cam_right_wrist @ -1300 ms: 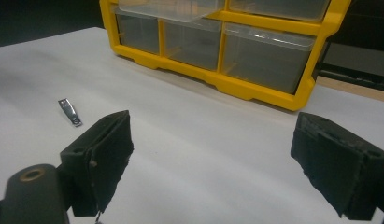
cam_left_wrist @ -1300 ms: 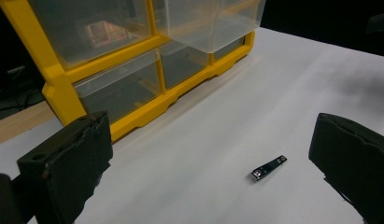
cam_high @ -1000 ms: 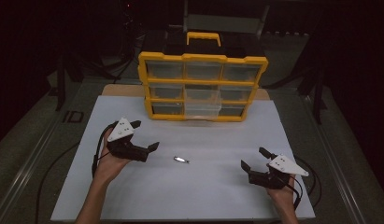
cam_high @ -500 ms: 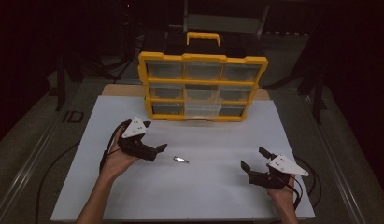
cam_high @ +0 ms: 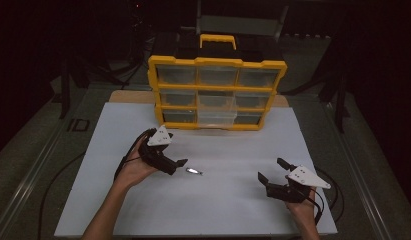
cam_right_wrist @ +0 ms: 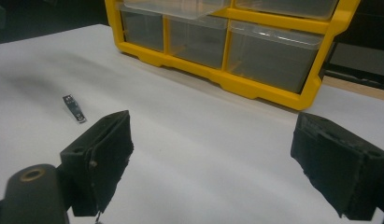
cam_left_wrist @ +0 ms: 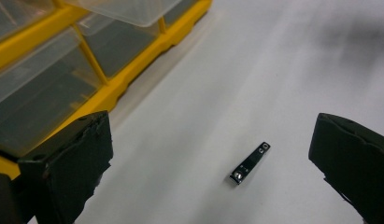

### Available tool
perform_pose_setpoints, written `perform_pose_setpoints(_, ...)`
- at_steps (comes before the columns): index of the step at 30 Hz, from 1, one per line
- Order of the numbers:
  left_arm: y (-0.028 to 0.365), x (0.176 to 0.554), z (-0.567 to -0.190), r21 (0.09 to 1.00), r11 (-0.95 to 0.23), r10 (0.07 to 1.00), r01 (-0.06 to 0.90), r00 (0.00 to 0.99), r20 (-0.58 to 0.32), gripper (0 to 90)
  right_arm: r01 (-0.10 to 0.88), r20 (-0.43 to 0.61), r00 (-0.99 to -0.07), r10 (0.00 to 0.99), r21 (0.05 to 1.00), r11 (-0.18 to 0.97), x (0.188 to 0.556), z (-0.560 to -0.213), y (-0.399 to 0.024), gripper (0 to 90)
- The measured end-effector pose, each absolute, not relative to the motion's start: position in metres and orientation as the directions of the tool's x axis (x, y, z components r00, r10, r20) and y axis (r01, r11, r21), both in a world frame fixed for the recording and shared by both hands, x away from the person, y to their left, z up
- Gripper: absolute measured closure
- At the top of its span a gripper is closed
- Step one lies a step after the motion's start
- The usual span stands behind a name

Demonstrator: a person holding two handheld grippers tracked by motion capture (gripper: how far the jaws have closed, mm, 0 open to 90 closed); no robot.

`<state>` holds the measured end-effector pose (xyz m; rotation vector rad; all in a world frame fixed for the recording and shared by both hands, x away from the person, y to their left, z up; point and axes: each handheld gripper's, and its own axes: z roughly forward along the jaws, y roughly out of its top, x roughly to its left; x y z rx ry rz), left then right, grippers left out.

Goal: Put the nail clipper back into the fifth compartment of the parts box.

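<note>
High view: one small metal clip [cam_high: 194, 171] lies on the white worktop [cam_high: 218, 210], between two wide-open grippers, left gripper [cam_high: 176, 164] nearest, right gripper [cam_high: 271, 171] well apart; one yellow drawer organizer [cam_high: 216, 93] behind.

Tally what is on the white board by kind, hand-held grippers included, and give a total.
Yellow drawer organizer: 1
Small metal nail clipper: 1
Hand-held grippers: 2, left and right
Total: 4
</note>
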<state>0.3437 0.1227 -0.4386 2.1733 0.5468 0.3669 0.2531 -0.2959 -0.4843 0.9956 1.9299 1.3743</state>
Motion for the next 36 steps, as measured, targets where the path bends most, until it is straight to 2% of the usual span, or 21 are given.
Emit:
perform_pose_setpoints(14, 0.106, 0.352, -0.449, 0.723, -0.644, 0.435, 0.250, 0.897, 0.076, 1.3, 0.247, -0.027, -0.566, 0.824, 0.948, 0.201, 0.253, -0.485, -0.296, 12.2)
perform_pose_setpoints(23, 0.095, 0.357, -0.458, 0.663, -0.709, 0.379, 0.239, 0.923, 0.072, 5.9, 0.247, -0.028, -0.566, 0.824, 0.948, 0.202, 0.253, -0.485, -0.296, 12.3)
perform_pose_setpoints(36, 0.089, 0.360, -0.467, 0.623, -0.742, 0.352, 0.248, 0.935, 0.047, 11.2, 0.248, -0.030, -0.567, 0.823, 0.947, 0.205, 0.254, -0.486, -0.296, 12.3)
